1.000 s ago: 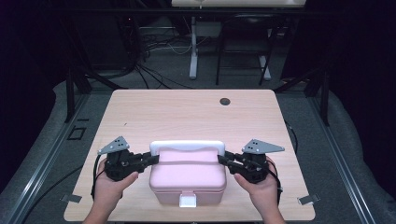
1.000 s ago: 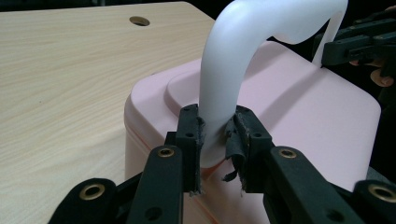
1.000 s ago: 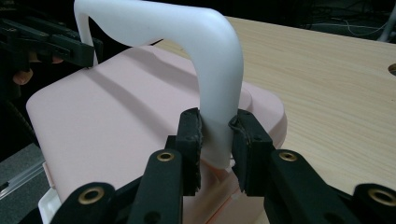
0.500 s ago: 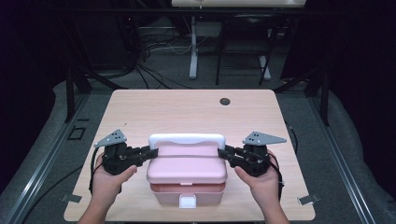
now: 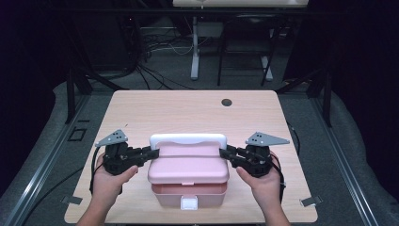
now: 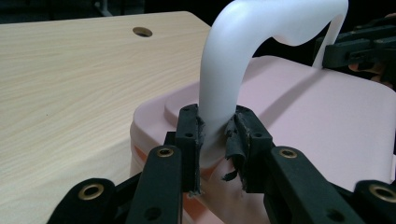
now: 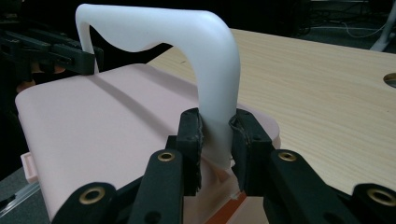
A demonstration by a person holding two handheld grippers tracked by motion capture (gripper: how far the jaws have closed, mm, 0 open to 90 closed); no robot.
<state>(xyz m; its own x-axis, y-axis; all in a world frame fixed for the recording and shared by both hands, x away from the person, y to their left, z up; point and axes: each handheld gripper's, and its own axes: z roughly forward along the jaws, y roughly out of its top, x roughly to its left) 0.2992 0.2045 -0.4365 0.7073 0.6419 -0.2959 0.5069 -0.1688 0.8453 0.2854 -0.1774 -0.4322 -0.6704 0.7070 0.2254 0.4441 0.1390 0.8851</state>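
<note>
A pink box stands near the table's front edge, its lid [image 5: 188, 167] sitting a little above the darker pink base [image 5: 169, 194]. A white latch [image 5: 190, 203] is on the base's front. A white handle [image 5: 188, 139] arches over the lid. My left gripper [image 5: 153, 151] is shut on the handle's left end, its pads pinching the white foot [image 6: 216, 126]. My right gripper [image 5: 225, 153] is shut on the handle's right end [image 7: 217, 126]. In each gripper view the other gripper holds the far end of the handle.
The light wooden table [image 5: 188, 110] stretches bare behind the box, with a small round hole [image 5: 227, 102] near its far edge. Dark floor, cables and stand legs lie beyond the table. The person's hands come in from the near edge.
The lid has come up slightly from the base, and a darker pink band now shows under it. Both grippers stay shut on the handle's ends.
</note>
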